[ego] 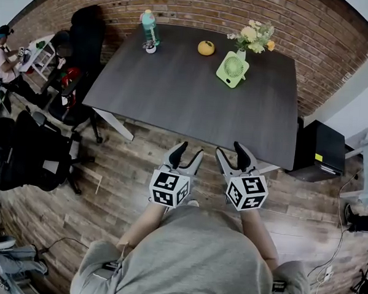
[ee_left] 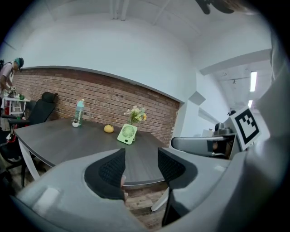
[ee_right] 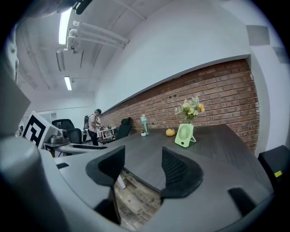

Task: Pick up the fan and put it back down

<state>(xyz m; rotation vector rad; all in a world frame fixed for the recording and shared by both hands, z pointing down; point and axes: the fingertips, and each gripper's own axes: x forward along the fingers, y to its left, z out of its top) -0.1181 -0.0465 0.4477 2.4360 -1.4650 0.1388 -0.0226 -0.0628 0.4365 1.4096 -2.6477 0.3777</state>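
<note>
The pick-up is not yet under way; this is the approach step. The left tool (ego: 189, 151) and the right tool (ego: 230, 150) both hang over the wooden floor (ego: 133, 171), short of the near edge of the table (ego: 174, 100). Each has its jaws apart with nothing between them.

The light green fan (ego: 232, 68) stands upright at the far side of the table, well apart from both tools. It seems nearer the right one, so the next move probably calls for a long forward reach.

Just behind the fan, a vase (ego: 241, 53) holds a bunch of flowers (ego: 254, 36). Whether the teal bottle (ego: 149, 26) holds liquid, I cannot tell.
</note>
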